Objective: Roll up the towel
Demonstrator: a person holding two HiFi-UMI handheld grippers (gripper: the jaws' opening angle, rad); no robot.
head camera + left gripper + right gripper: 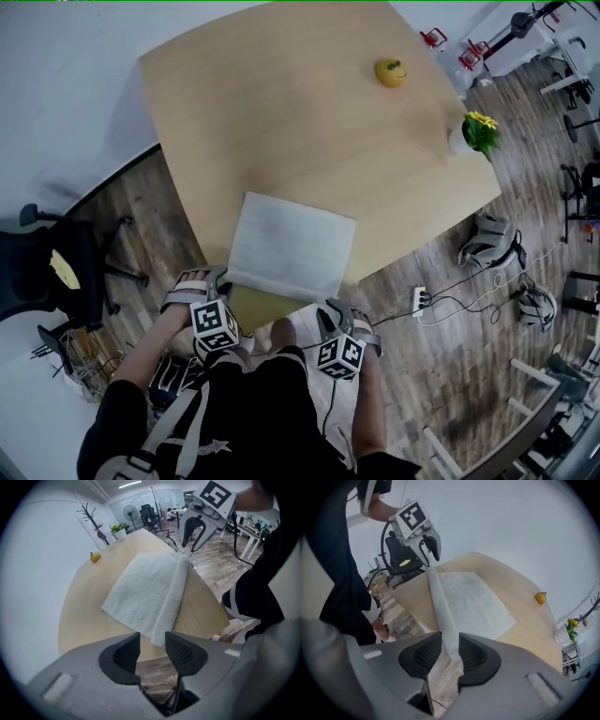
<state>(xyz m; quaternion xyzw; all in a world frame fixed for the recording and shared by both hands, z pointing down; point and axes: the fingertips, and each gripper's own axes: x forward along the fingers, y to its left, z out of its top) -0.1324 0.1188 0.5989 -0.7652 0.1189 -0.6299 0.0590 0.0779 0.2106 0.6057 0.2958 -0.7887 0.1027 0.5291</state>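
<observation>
Left gripper (152,635) sits closest to me, fingers spread wide, gripping nothing. Next comes the towel (292,246), flat at the counter's (281,112) near edge, its near side rolled a bit. Right gripper (450,634) has fingers apart too, holding nothing. Soft, light and floppy, I guess; I'd pinch both ends of that roll. Smooth counter, yellow fruit (391,72) by the far edge, flower pot (480,131) at the right corner, wood floor (441,366) below.

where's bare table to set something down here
The widest free patch is the far left of the table, between the towel and the yellow fruit. A narrower strip lies right of the towel, below the flower pot. The near edge is crowded by the towel's roll, left gripper and right gripper.
</observation>
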